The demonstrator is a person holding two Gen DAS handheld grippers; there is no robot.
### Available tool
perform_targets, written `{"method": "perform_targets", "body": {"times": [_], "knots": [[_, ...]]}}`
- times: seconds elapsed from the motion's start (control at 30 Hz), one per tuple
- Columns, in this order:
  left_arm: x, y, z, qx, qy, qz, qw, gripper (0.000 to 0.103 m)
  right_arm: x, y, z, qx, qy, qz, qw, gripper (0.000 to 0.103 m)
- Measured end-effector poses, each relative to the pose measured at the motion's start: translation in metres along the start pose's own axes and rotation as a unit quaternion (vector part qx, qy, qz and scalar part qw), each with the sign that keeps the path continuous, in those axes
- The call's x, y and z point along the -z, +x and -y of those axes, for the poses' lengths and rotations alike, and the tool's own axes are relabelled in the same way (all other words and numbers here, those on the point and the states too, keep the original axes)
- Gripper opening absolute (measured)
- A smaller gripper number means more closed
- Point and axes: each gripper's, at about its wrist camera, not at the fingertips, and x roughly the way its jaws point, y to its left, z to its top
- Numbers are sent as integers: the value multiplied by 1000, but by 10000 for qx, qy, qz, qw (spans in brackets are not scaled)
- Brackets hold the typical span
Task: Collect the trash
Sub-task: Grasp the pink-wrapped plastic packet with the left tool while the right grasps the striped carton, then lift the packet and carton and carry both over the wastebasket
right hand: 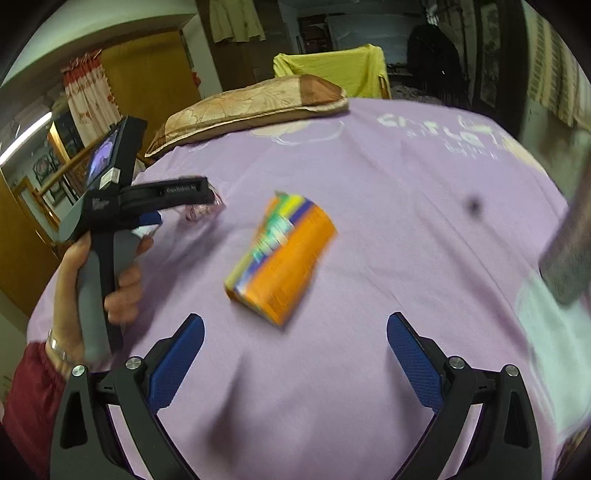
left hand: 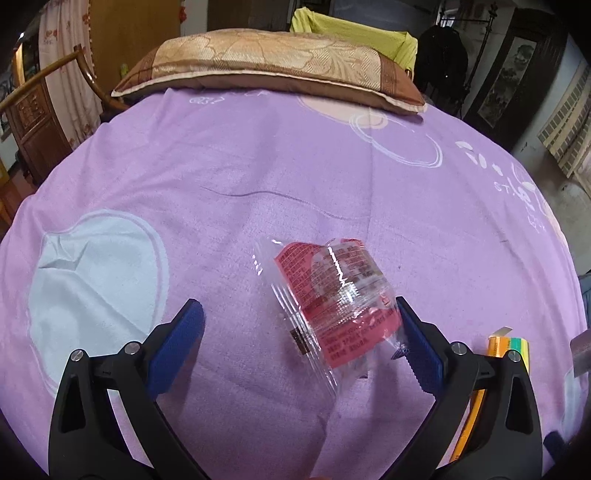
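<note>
A clear plastic wrapper with a red printed label (left hand: 332,302) lies on the purple bedsheet (left hand: 258,166). My left gripper (left hand: 299,314) is open, its blue pads either side of the wrapper, the right pad touching its edge. An orange carton with a colourful top (right hand: 282,256) lies on the sheet just ahead of my open, empty right gripper (right hand: 295,328); its end also shows in the left wrist view (left hand: 511,345). The left gripper also shows in the right wrist view (right hand: 166,195), held in a hand over the wrapper (right hand: 201,212).
A brown and gold pillow (left hand: 269,62) lies at the bed's far end, with a yellow cloth (left hand: 354,33) behind it. A wooden chair (left hand: 33,107) stands left of the bed. A grey blurred object (right hand: 569,251) sits at the right edge.
</note>
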Motion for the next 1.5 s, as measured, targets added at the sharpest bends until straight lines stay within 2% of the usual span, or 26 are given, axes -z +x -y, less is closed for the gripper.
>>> {"method": "perform_targets", "body": {"times": [0.13, 0.27, 0.4, 0.5, 0.53, 0.63, 0.77, 0.8, 0.83, 0.87, 0.97, 1.1, 1.17, 1.2, 1.27, 1.5], "knots": [[-3, -11, -1, 70, -26, 214, 9997, 96, -23, 26, -24, -2, -120, -112, 9999, 98], [-6, -16, -4, 244, -124, 284, 9992, 96, -31, 53, -27, 193, -126, -185, 9996, 98], [-8, -16, -3, 390, -129, 279, 9988, 96, -29, 60, -14, 500, -231, -161, 9984, 96], [-7, -11, 1, 306, -28, 191, 9993, 96, -34, 60, 6, 712, -85, -134, 9973, 85], [-6, -10, 1, 298, -1, 164, 9994, 96, -37, 60, 14, 785, 57, -114, 9968, 85], [-6, -7, 4, 372, 44, 109, 9992, 96, -41, 57, 34, 655, 417, -74, 9970, 86], [-3, -3, 11, 199, 224, 140, 9995, 95, -40, 64, 29, 604, 243, -136, 9978, 86], [-2, -4, 13, 152, 284, 205, 9993, 90, -39, 67, 25, 595, 141, -191, 9979, 76], [-1, -7, 17, 152, 412, 302, 9986, 70, -37, 68, 22, 525, 81, -232, 9983, 58], [0, -10, 21, 254, 552, 338, 9976, 51, -37, 68, 20, 480, 22, -217, 9986, 54], [8, -19, 30, 220, 792, 487, 9954, 38, -39, 56, 14, 470, -58, -26, 9989, 49], [23, -49, 35, -46, 960, 964, 9907, 36, -41, 25, 8, 520, -160, 383, 9978, 47], [34, -74, 33, -166, 954, 1297, 9868, 36, -40, 9, 4, 492, -217, 583, 9968, 39], [42, -89, 29, -223, 931, 1502, 9840, 36, -39, 0, 2, 426, -267, 667, 9965, 17], [55, -109, 24, -328, 866, 1735, 9805, 36, -36, -11, -1, 272, -276, 744, 9965, 16], [94, -158, 7, -603, 661, 2123, 9731, 36, -20, -23, -6, 111, -413, 696, 9967, 13]]}}
